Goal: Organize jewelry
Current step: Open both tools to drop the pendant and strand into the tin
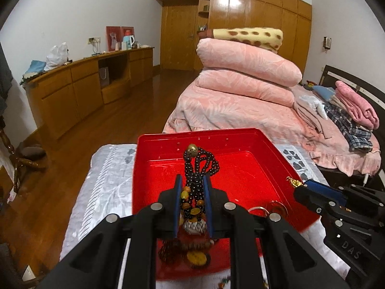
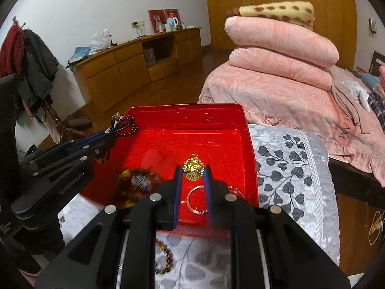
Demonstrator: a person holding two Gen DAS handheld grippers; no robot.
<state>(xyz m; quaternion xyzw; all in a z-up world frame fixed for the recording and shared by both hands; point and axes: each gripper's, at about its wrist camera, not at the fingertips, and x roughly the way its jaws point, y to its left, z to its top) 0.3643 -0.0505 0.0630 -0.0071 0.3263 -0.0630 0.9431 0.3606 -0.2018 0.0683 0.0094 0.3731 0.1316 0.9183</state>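
Note:
A red tray [image 1: 240, 144] sits on a grey leaf-patterned cloth. My left gripper [image 1: 192, 180] is shut on a looped strand of dark beads [image 1: 201, 161] with a gold bead on top, held over the tray's middle. Amber and orange beads hang lower between its fingers. My right gripper [image 2: 193, 169] is shut on a gold filigree pendant [image 2: 191, 163] above the tray [image 2: 192, 118]. In the left wrist view it [image 1: 303, 185] comes in from the right over the tray's right rim. In the tray lie a heap of amber bead bracelets [image 2: 134, 183] and a clear ring bangle [image 2: 196, 200].
A multi-coloured bead bracelet [image 2: 166, 255] lies on the cloth [image 2: 288, 163] in front of the tray. A bed with folded pink quilts [image 1: 240, 72] stands behind and to the right. A wooden cabinet [image 1: 84, 84] lines the left wall; a coat stand with clothes [image 2: 31, 55] is at far left.

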